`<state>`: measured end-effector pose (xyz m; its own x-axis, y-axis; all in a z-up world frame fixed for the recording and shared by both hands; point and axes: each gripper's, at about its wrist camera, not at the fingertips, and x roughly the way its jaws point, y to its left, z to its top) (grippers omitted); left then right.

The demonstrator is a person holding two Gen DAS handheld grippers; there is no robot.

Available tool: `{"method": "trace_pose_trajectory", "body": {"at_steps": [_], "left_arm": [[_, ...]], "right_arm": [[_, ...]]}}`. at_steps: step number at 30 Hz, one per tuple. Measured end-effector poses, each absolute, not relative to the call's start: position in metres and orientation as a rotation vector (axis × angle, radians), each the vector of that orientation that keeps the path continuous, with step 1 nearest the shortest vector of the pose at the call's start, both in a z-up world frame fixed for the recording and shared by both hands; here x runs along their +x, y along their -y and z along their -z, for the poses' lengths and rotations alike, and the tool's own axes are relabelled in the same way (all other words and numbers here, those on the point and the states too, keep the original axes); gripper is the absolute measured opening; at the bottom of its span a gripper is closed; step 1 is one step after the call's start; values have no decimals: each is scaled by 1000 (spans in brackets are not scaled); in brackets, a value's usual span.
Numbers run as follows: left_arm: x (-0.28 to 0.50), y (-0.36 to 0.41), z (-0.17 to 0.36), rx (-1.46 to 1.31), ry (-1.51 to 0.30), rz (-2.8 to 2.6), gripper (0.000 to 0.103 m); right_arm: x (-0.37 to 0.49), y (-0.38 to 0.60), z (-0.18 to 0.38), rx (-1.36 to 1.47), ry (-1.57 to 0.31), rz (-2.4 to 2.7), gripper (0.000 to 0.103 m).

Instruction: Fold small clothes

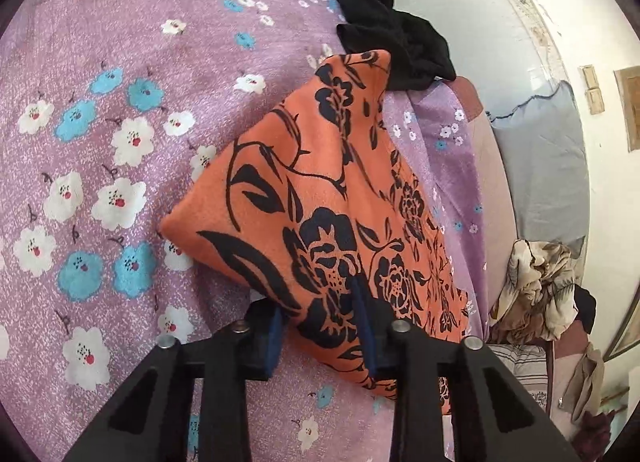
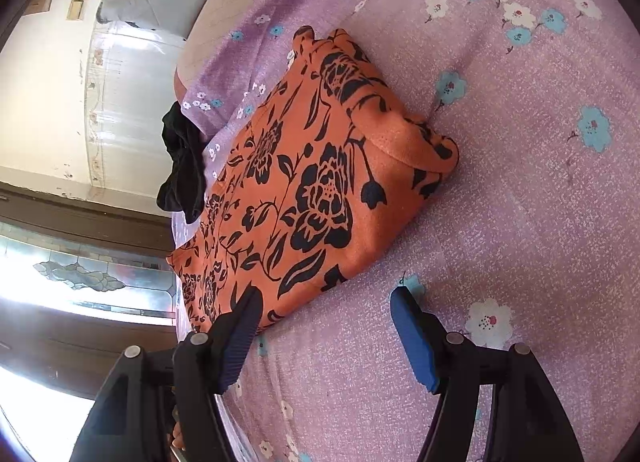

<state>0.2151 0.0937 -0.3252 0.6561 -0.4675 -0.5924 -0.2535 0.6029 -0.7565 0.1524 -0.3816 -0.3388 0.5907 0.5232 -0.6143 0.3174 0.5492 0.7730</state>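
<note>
An orange garment with a black flower print [image 1: 320,190] lies folded on the purple floral bedsheet [image 1: 120,142]. Its near corner is bunched up between the blue pads of my left gripper [image 1: 320,326], which is shut on that fold. In the right wrist view the same orange garment [image 2: 320,182] lies flat with a rolled hem on its right side. My right gripper [image 2: 326,326] stands open at its near edge. The left fingertip [image 2: 244,318] overlaps the cloth's border and the right one [image 2: 408,326] is over bare sheet [image 2: 520,202]; nothing is clamped.
A crumpled black garment [image 1: 396,42] [image 2: 180,166] lies at the bed's edge just beyond the orange one. Off the bed are a grey pillow [image 1: 540,166], a heap of beige clothes [image 1: 536,294] and a white tiled floor [image 1: 460,2]. A dark door frame [image 2: 80,218] shows at the left.
</note>
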Motion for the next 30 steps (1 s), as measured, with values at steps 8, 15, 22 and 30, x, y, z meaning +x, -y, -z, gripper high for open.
{"method": "trace_pose_trajectory", "body": {"at_steps": [8,15,22,30], "left_arm": [[220,-86,324,-858,-886,133,44],[235,-83,333,-907,-871,77,55],[241,-83,333,-970,-884,53,37],[246,-82,339,-973,-889,42,34]], "right_arm": [[152,389,346,1063,-961,-135,70],[155,401,351,1136,-906,-106,70],[174,414,356,1186,-820,-62,70],[217,391,347,975,-801,3,60]]}}
